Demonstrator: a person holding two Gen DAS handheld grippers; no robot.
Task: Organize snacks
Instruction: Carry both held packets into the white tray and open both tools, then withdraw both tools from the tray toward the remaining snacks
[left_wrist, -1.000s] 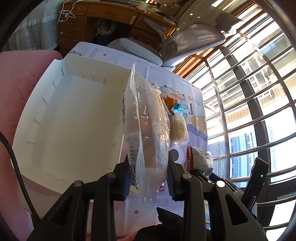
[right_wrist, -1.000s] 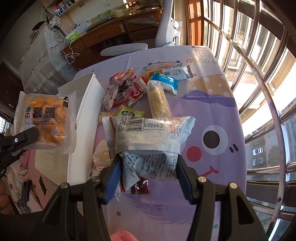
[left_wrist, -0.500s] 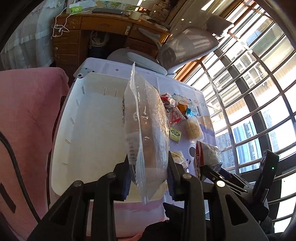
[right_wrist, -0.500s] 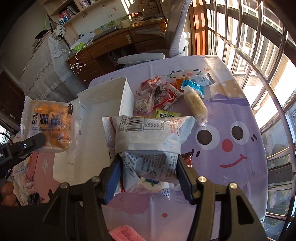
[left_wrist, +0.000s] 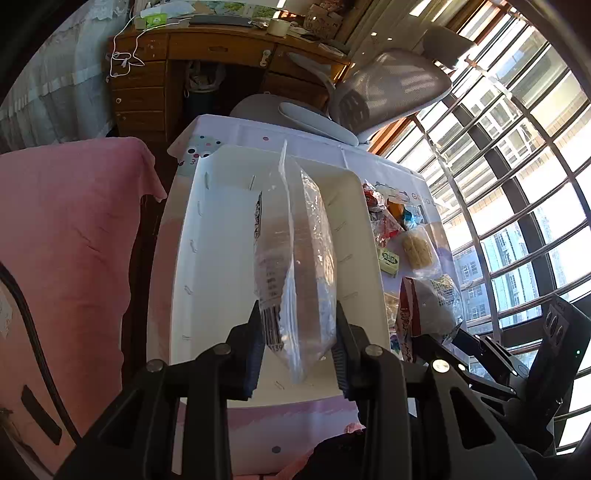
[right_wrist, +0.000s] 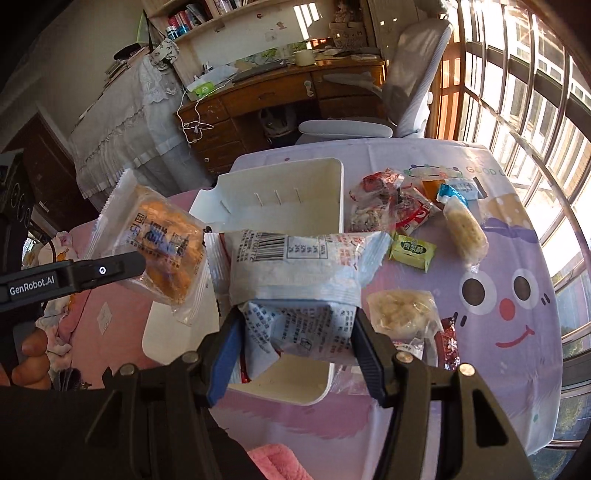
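My left gripper (left_wrist: 297, 343) is shut on a clear packet with an orange pastry (left_wrist: 295, 258), held edge-on over the white bin (left_wrist: 207, 258). In the right wrist view that same pastry packet (right_wrist: 162, 251) hangs at the left in the left gripper (right_wrist: 136, 264), over the bin's left side. My right gripper (right_wrist: 295, 339) is shut on a pale blue and white packet (right_wrist: 295, 269), above the white bin (right_wrist: 280, 184). In the left wrist view the right gripper (left_wrist: 428, 332) shows at the bin's right rim with its packet (left_wrist: 432, 302).
Loose snacks lie on the purple cartoon tablecloth (right_wrist: 509, 266) right of the bin: red packets (right_wrist: 388, 199), a green packet (right_wrist: 412, 253), a long biscuit packet (right_wrist: 463, 229), a clear packet (right_wrist: 402, 314). A pink cloth (left_wrist: 66, 240) lies left of the bin. An office chair (right_wrist: 406, 92) stands behind the table.
Both grippers have carried their packets leftward, from beside the snack pile to above the white bin. Neither grip has changed.
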